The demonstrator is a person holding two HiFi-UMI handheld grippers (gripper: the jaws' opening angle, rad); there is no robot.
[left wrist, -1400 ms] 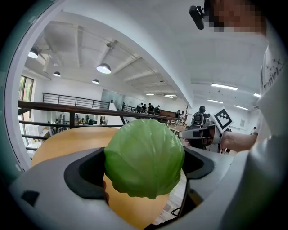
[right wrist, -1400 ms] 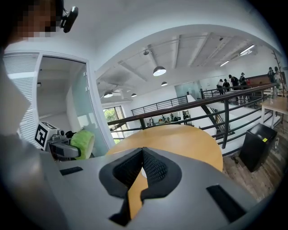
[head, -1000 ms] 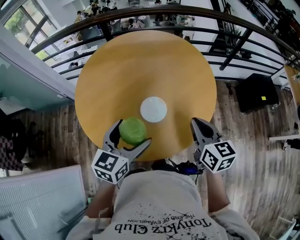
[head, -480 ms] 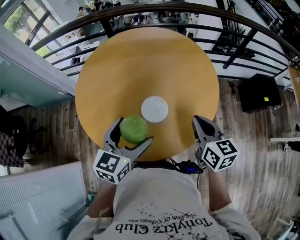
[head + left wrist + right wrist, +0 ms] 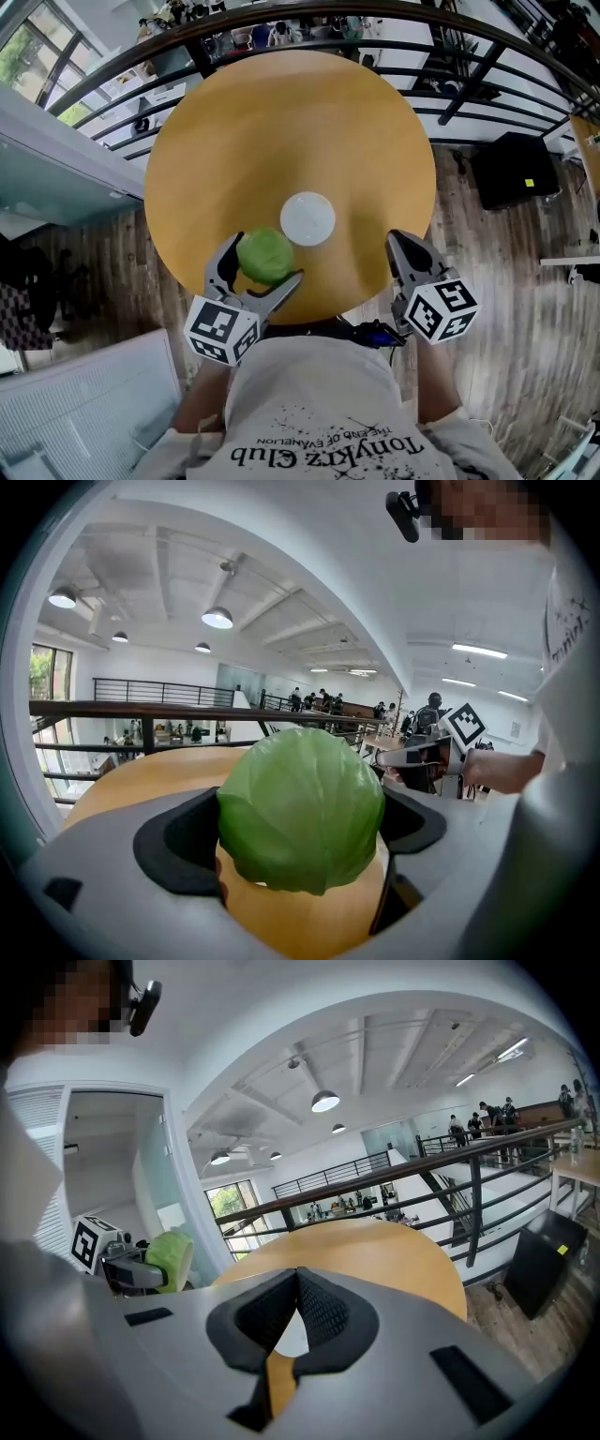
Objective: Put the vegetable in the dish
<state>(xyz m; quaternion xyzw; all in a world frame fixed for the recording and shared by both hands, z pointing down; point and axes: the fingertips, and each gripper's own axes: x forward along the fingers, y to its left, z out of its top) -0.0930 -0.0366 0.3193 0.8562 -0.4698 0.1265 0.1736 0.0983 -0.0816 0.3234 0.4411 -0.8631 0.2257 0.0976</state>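
A round green cabbage (image 5: pixel 264 255) (image 5: pixel 300 808) is clamped between the jaws of my left gripper (image 5: pixel 253 267) (image 5: pixel 298 841), held just above the near left part of the round wooden table (image 5: pixel 281 131). A small white dish (image 5: pixel 307 217) sits on the table just beyond and right of the cabbage, with nothing in it. My right gripper (image 5: pixel 405 251) (image 5: pixel 294 1299) is shut with nothing between its jaws and hovers at the table's near right edge. From the right gripper view the cabbage (image 5: pixel 171 1258) and the left gripper show at far left.
A black metal railing (image 5: pixel 309 37) curves round the far side of the table. The floor is wooden planks, with a black box (image 5: pixel 511 183) to the right. A glass partition (image 5: pixel 56 141) stands at the left.
The left gripper with the cabbage has barely shifted; the view has drifted slightly. The right gripper stays where it was.
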